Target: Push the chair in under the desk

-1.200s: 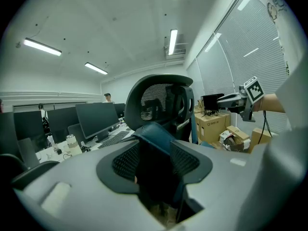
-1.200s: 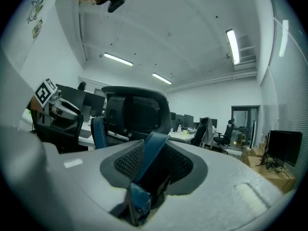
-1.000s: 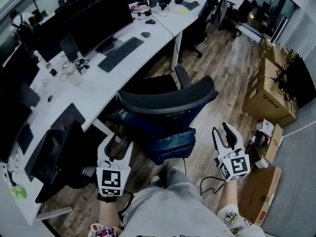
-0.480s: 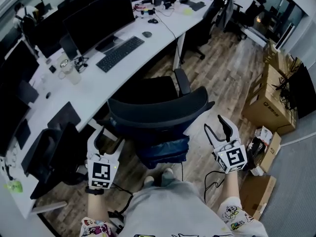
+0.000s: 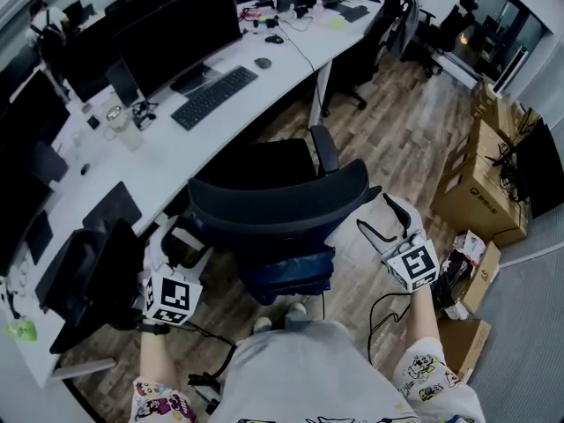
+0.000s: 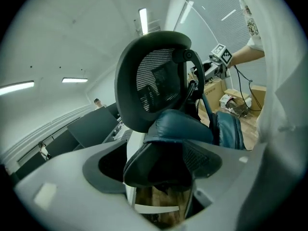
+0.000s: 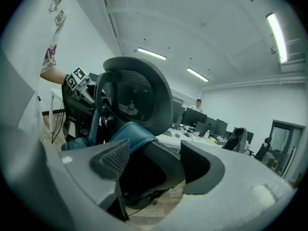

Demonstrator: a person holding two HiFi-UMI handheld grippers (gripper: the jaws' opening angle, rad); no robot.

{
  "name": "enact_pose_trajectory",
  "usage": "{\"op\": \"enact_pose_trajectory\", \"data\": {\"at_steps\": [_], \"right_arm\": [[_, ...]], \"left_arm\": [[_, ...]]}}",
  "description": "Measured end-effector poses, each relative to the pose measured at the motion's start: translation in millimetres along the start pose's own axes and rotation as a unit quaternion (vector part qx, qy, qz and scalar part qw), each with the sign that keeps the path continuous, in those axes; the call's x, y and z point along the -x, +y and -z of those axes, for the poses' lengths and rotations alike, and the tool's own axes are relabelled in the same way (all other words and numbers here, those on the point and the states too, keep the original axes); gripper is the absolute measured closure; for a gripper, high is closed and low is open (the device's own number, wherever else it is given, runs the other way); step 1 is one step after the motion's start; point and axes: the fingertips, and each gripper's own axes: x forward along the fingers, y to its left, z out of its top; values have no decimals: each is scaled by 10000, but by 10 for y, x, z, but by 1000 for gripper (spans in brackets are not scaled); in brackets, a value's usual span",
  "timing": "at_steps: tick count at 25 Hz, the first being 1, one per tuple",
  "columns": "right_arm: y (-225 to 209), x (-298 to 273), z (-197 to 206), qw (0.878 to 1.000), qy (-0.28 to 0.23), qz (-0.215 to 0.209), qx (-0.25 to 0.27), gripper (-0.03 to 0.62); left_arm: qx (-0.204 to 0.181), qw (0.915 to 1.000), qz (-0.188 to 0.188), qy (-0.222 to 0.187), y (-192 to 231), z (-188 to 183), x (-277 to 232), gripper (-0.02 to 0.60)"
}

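I have the chair (image 5: 282, 210) straight ahead on the wood floor (image 5: 405, 130), facing the white table (image 5: 176, 161). The seat front is at the table's near edge, but I can't tell if any of it is under. The backrest is on my side, clear of the table.

Chair look: black, with a curved dark frame round a see-through mesh backrest (image 6: 149, 81) and a dark seat. A padded armrest sits on each side. A blue padded thing (image 5: 291, 267) hangs low behind the backrest; it could be a cushion or a jacket, can't tell.

The left hand-held gripper (image 5: 181, 245) is at the chair's left side. Its jaws have just been opening and now stand wide, released. The left armrest pad (image 6: 168, 165) sits in the gap between them. I can't tell if the pads touch it.

The right hand-held gripper (image 5: 383, 223) is at the chair's right side, just beside the backrest's end. Same story: jaws just opened wide, released. The right armrest pad (image 7: 149, 172) shows between and below the two ribbed pads (image 7: 111, 161), with a gap on each side.

On the table past the chair are a black keyboard (image 5: 214, 97) and a row of dark monitors (image 5: 181, 38). Cardboard boxes (image 5: 480, 174) are on the floor to the right, well apart from the chair.
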Motion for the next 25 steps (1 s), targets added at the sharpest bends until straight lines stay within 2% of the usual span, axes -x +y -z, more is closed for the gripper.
{"op": "enact_pose_trajectory", "data": {"at_steps": [7,10,12,14,16,18,25], "right_arm": [[-23,-220,106,9966,269,-343,702,266],[-41,-274,173,9929,464,-461,998,264],[-56,-309,201,9908,544,-525,1119,265],[-58,-354,233,9890,617,-590,1206,266],[-74,-382,275,9872,711,-607,1292,266],[-112,-393,303,9858,754,-565,1391,302],[-148,-483,299,9844,674,-587,1517,306]], "left_arm": [[-114,9999,109,22,56,81,-119,216],[-251,9995,184,34,57,81,-138,192],[-522,9982,281,128,38,112,-146,222],[-721,9967,312,226,42,165,-157,224],[-755,9965,241,251,69,189,-192,271],[-730,9970,163,214,92,172,-226,329],[-704,9971,112,275,141,190,-223,331]]}}
